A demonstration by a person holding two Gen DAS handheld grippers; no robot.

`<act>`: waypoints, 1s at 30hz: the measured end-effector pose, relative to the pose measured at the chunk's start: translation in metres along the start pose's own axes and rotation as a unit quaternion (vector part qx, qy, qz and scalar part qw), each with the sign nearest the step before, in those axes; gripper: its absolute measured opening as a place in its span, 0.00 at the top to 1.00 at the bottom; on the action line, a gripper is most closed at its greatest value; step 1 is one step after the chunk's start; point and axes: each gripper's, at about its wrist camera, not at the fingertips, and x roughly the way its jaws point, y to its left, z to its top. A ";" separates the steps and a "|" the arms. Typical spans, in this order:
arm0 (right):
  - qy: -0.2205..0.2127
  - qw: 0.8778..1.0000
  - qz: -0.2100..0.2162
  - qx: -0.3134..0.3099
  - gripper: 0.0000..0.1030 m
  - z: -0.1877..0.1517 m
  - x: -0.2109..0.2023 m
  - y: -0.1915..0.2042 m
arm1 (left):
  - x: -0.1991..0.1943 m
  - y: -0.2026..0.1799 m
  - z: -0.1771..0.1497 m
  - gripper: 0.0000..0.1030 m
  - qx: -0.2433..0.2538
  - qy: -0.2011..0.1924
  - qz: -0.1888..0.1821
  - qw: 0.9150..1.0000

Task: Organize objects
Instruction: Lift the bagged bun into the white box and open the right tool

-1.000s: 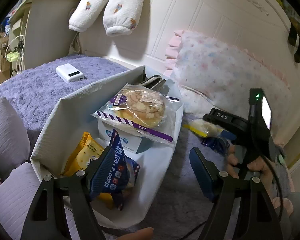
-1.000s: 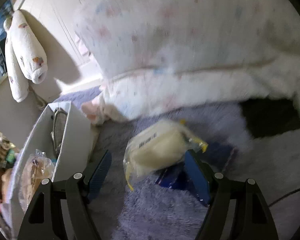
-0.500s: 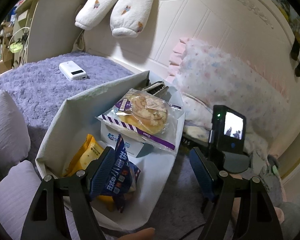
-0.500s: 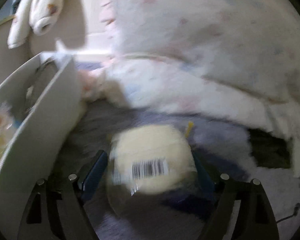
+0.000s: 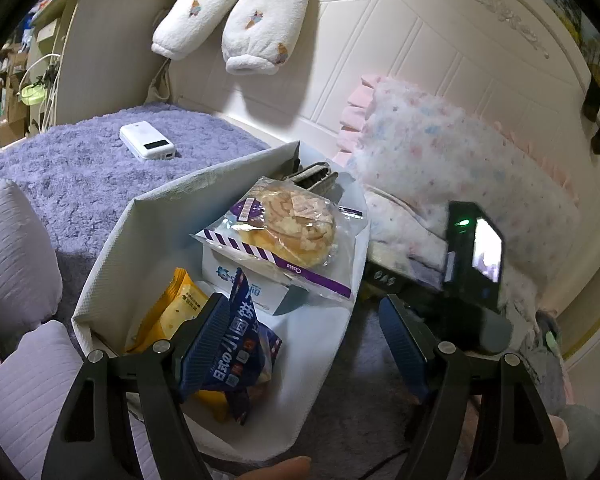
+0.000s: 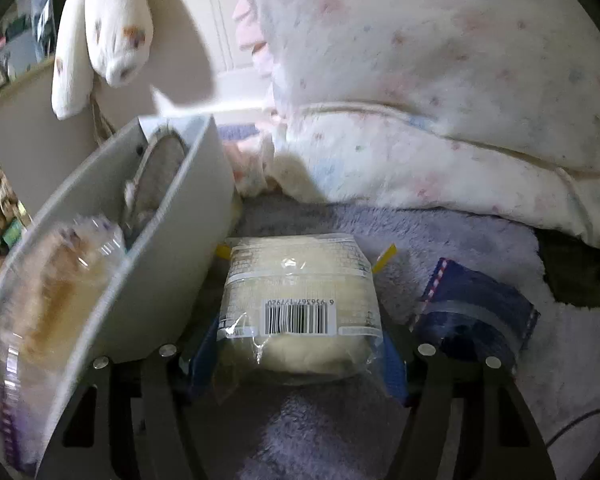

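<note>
A pale bread packet (image 6: 300,292) with a barcode lies on the purple blanket beside the white fabric bin (image 6: 172,240). My right gripper (image 6: 300,328) is closing on it, and both blue pads touch the wrapper's sides. To its right lies a dark blue packet (image 6: 476,312). My left gripper (image 5: 302,304) hangs open over the bin's near end (image 5: 172,208), holding nothing. Inside the bin are a bun in a purple-striped wrapper (image 5: 288,228), a white box (image 5: 236,276), an orange packet (image 5: 176,312) and a dark blue snack packet (image 5: 236,352) leaning by the left finger.
A white power bank (image 5: 146,140) sits on the purple blanket behind the bin. A flowered pillow (image 5: 440,152) leans on the white headboard at the right. Grey cushions (image 5: 16,248) stand at the left. The right gripper's body (image 5: 472,280) is close beside the bin.
The right gripper has moved in over the bread packet toward the bin and rolled, and its jaws have narrowed around the packet. The left gripper has stayed put.
</note>
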 end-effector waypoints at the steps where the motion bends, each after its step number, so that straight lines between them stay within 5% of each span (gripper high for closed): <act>1: -0.009 1.000 -0.001 0.004 0.36 0.001 -0.007 -0.001 | 0.000 0.000 0.000 0.26 -0.001 0.000 0.000 1.000; 6: -0.056 0.998 0.018 0.025 0.36 0.010 -0.042 -0.003 | -0.002 0.000 0.000 0.26 -0.002 -0.004 0.002 1.000; 15: -0.119 0.982 0.146 0.003 0.36 0.014 -0.106 0.028 | -0.003 -0.002 0.000 0.26 -0.001 -0.009 0.001 1.000; 21: -0.098 0.965 0.242 0.007 0.33 0.002 -0.111 0.055 | -0.006 -0.005 0.000 0.26 0.006 -0.018 -0.002 1.000; 24: -0.041 0.949 0.312 0.014 0.30 -0.005 -0.096 0.072 | -0.006 -0.005 0.000 0.28 0.007 -0.021 0.003 1.000; 26: -0.019 0.952 0.306 -0.011 0.30 -0.009 -0.088 0.085 | -0.006 -0.002 0.002 0.29 0.000 -0.027 0.013 1.000; 30: -0.051 0.956 0.289 -0.023 0.25 -0.007 -0.097 0.087 | -0.004 0.006 0.004 0.29 -0.021 -0.020 0.017 0.999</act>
